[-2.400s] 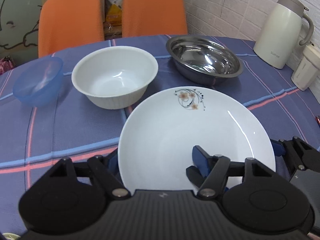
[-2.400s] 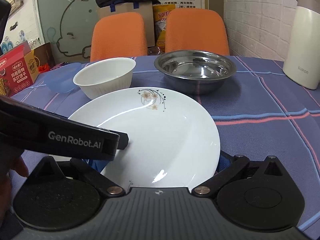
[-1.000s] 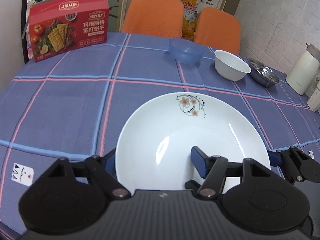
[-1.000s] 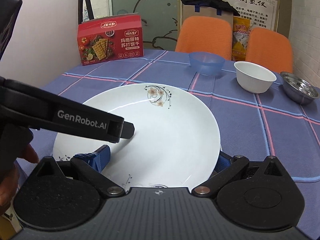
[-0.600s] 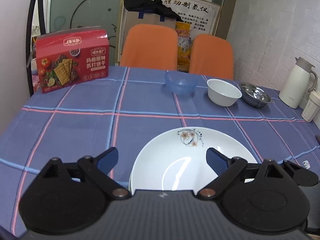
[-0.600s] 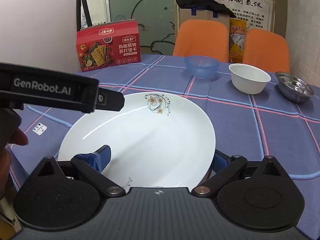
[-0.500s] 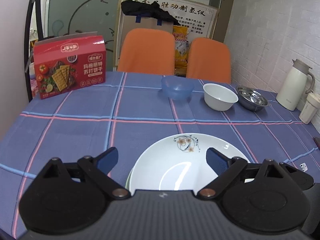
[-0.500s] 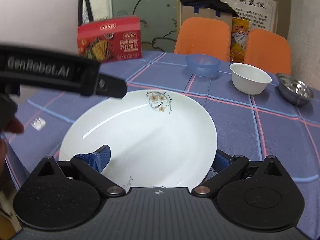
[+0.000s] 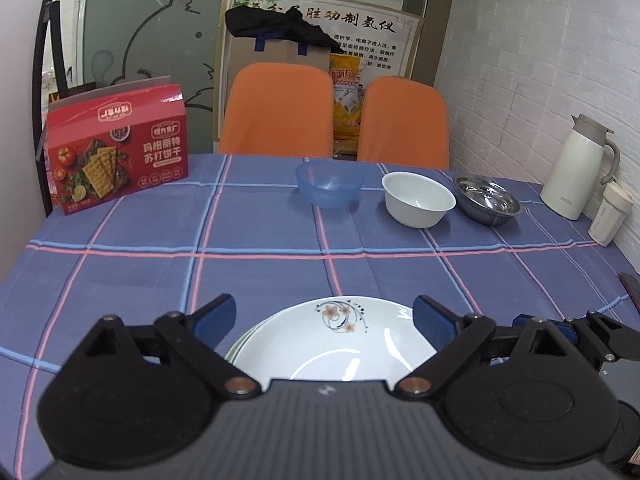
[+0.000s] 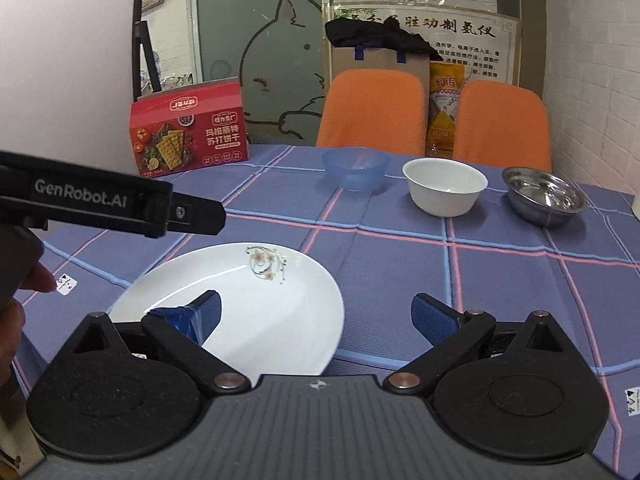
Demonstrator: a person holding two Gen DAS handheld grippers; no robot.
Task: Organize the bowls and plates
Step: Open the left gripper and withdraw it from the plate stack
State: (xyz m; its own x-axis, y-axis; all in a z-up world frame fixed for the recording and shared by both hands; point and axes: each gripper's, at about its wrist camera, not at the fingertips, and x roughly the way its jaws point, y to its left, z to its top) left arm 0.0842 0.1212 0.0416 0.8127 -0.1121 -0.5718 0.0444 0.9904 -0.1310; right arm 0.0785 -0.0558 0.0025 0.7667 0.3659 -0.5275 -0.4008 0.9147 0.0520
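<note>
Legible lettering "GenRobot.AI" stands in pale print on the black side bar of the left gripper, seen in the right wrist view. The red cracker box carries white Chinese characters on its front, reading 玛格丽特 over 苏打饼干, with smaller print beside them too small to read. The poster behind the chairs shows large Chinese characters, partly hidden; a cream thermal jug bears a small dark brand mark that cannot be made out.
</note>
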